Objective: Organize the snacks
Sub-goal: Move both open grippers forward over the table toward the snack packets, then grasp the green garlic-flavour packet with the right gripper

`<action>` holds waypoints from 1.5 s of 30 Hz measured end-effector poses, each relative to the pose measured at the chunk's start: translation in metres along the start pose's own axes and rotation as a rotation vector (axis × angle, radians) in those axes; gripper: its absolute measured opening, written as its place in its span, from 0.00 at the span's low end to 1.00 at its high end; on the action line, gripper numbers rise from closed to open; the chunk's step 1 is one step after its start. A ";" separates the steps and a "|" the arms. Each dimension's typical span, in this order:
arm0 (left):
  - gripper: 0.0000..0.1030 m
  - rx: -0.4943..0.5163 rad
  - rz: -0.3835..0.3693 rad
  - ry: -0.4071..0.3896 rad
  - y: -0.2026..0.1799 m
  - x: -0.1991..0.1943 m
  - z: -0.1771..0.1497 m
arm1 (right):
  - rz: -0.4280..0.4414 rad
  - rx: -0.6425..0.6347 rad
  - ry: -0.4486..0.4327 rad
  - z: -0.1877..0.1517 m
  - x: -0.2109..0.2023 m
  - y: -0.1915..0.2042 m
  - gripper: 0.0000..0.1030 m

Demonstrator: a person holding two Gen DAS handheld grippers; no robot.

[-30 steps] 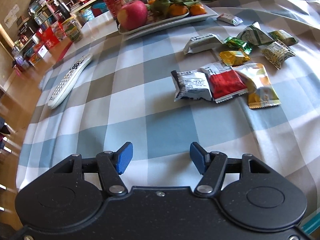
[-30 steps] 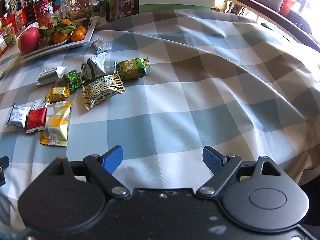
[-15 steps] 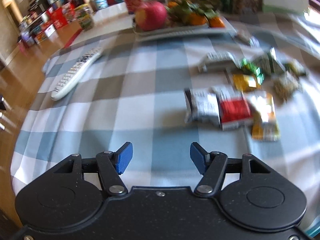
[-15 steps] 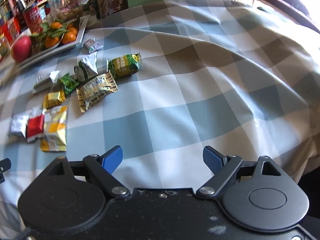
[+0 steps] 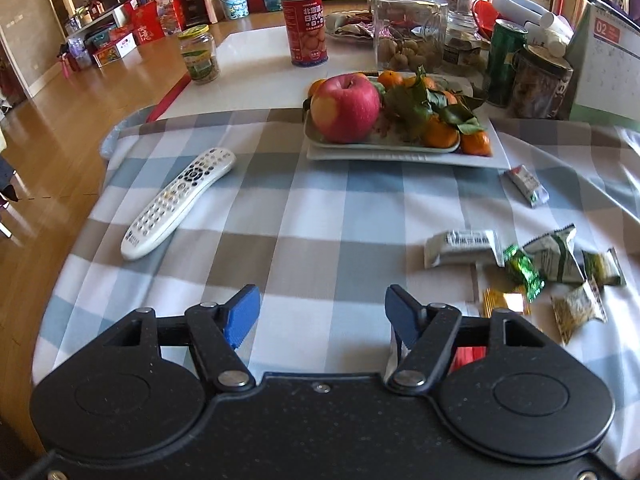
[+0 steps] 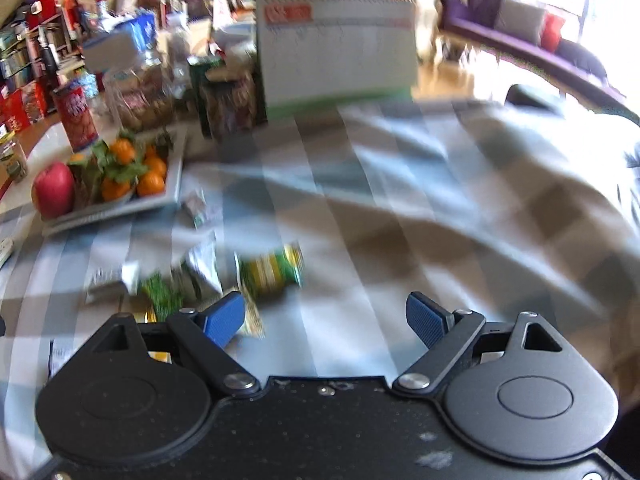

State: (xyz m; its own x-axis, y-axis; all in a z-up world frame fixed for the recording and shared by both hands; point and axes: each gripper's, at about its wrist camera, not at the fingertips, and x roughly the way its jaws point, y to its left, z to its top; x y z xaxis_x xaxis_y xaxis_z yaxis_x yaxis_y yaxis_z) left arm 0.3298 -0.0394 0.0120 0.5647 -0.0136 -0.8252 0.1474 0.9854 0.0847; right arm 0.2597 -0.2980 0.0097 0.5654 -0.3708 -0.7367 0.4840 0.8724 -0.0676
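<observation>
Several small snack packets lie on the checked tablecloth. The left wrist view shows a white packet [image 5: 460, 246], a green foil one [image 5: 524, 272], a gold one [image 5: 504, 302] and a lone packet [image 5: 526, 185] near the fruit plate [image 5: 396, 152]. My left gripper [image 5: 322, 310] is open above bare cloth, to the left of the pile, with a red packet [image 5: 470, 356] partly hidden under its right finger. The right wrist view is blurred; a green-yellow packet [image 6: 274, 272] lies just ahead of my open right gripper [image 6: 324, 318], and others sit by its left finger.
A white remote [image 5: 176, 204] lies left of centre. The plate holds an apple [image 5: 346, 107] and oranges. Behind it stand a red can [image 5: 304, 26], glass jars [image 5: 408, 28], a green can [image 5: 506, 62] and a desk calendar [image 6: 336, 46]. The table edge drops to wooden floor on the left.
Both grippers moved forward and tilted up; the snack pile slid down and right in the left view, and down toward the fingers in the right view. Both jaws stayed open.
</observation>
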 end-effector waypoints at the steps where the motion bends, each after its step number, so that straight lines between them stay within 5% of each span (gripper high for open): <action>1: 0.70 -0.007 0.000 0.005 0.000 0.003 0.003 | -0.001 -0.007 0.000 0.006 0.005 0.002 0.89; 11: 0.63 -0.065 -0.119 0.098 0.004 0.018 0.011 | 0.066 0.102 0.161 0.046 0.076 0.000 0.83; 15: 0.63 -0.092 -0.149 0.119 0.006 0.018 0.013 | 0.115 0.183 0.275 0.045 0.093 -0.011 0.65; 28: 0.60 -0.080 -0.120 0.190 0.000 0.027 0.009 | 0.198 0.411 0.450 0.034 0.121 -0.025 0.57; 37: 0.59 -0.047 -0.111 0.157 -0.004 0.017 0.010 | 0.163 0.472 0.436 0.035 0.137 -0.018 0.56; 45: 0.59 -0.089 -0.156 0.210 0.001 0.023 0.013 | 0.116 0.338 0.389 0.055 0.155 0.013 0.56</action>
State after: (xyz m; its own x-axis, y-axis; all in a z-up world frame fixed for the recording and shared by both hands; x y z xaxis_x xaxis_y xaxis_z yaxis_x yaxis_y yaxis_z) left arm 0.3533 -0.0414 0.0000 0.3588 -0.1403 -0.9228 0.1425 0.9853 -0.0944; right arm 0.3907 -0.3618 -0.0681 0.3691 -0.0764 -0.9262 0.6581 0.7252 0.2025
